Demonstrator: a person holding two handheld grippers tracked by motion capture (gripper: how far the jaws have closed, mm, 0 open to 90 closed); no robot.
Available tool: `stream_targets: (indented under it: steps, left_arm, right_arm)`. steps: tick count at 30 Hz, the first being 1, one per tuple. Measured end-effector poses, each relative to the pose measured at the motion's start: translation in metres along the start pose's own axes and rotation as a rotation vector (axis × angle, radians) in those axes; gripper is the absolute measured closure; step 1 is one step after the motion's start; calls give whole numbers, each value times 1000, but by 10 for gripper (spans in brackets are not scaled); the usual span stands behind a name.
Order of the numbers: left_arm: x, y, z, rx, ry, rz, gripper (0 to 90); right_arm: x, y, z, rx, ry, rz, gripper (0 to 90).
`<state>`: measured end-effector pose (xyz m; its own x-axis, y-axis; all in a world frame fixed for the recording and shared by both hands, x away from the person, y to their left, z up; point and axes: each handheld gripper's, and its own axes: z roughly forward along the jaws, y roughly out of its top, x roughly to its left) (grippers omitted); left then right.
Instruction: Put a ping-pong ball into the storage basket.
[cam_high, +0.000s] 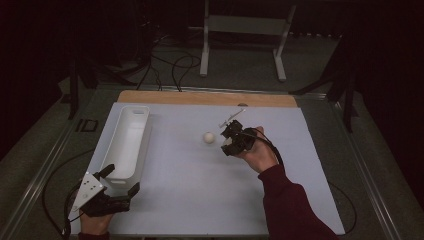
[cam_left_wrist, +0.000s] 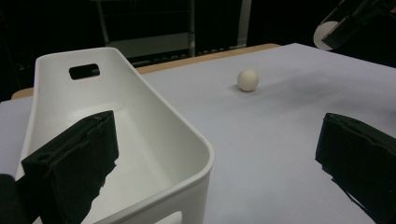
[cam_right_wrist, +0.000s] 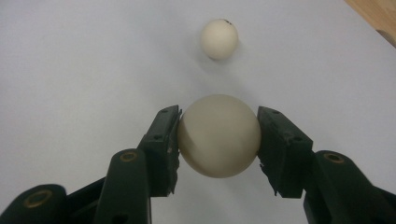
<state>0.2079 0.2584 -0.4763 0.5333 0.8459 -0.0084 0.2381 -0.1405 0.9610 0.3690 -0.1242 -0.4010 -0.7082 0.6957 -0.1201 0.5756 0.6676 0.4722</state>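
My right gripper (cam_right_wrist: 218, 122) is shut on a cream ball (cam_right_wrist: 218, 140), one black pad on each side of it. A second, similar ball (cam_right_wrist: 219, 38) lies free on the white table sheet just beyond it. In the high view that loose ball (cam_high: 209, 137) sits near the table's middle, with the right gripper (cam_high: 226, 141) close to its right. My left gripper (cam_high: 122, 178) stands open at the near left corner, one finger over the near end of the white tub (cam_high: 145, 131), nothing between its jaws. From the left gripper view, the loose ball (cam_left_wrist: 247, 80) lies far off past the tub (cam_left_wrist: 140, 100).
The long white tub lies along the left side of the sheet (cam_high: 200, 195), with a handle slot (cam_left_wrist: 84, 71) in its far end. A wooden strip (cam_high: 200, 98) runs along the table's far edge. A metal stand (cam_high: 245, 25) and cables are on the floor behind.
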Motion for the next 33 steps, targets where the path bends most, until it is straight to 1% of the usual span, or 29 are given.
stream_targets:
  steps: [1,3,4,6,8,12,14,15,17,19,23,25,27,32,33]
  left_arm:
    - [0,0,0,0,0,0,0]
    - [0,0,0,1,0,1,0]
    - [0,0,0,1,-1,2,0]
    - [0,0,0,2,-1,2,0]
    - [0,0,0,2,1,2,0]
    - [0,0,0,2,2,2,0]
    - [0,0,0,3,1,2,0]
    - [0,0,0,3,0,2,0]
    - [0,0,0,4,1,4,0]
    - [0,0,0,3,0,2,0]
    - [0,0,0,6,1,4,0]
    - [0,0,1,7,1,4,0]
    - [0,0,1,7,1,3,0]
    - [0,0,1,7,1,4,0]
    - [0,0,1,7,2,4,0]
  right_arm:
    - [0,1,0,-2,0,6,504]
    - [-1,1,-1,-1,4,-5,504]
    - [0,2,-1,-2,1,5,504]
    - [0,3,-1,-4,0,-3,504]
    - [0,4,-2,-7,2,6,504]
    - [0,8,-2,-11,4,-3,504]
    - [1,10,-2,-11,3,3,504]
    - [0,10,-2,-13,3,-4,505]
    - [0,11,-2,-13,4,3,504]
    - [0,12,-2,-13,3,-2,505]
    - [1,14,-3,-17,0,3,504]
    - [0,14,-3,-21,3,-6,504]
    - [0,16,-4,-20,1,-3,504]
    - [1,19,-6,-26,3,-11,505]
    - [2,20,-6,-26,5,-5,504]
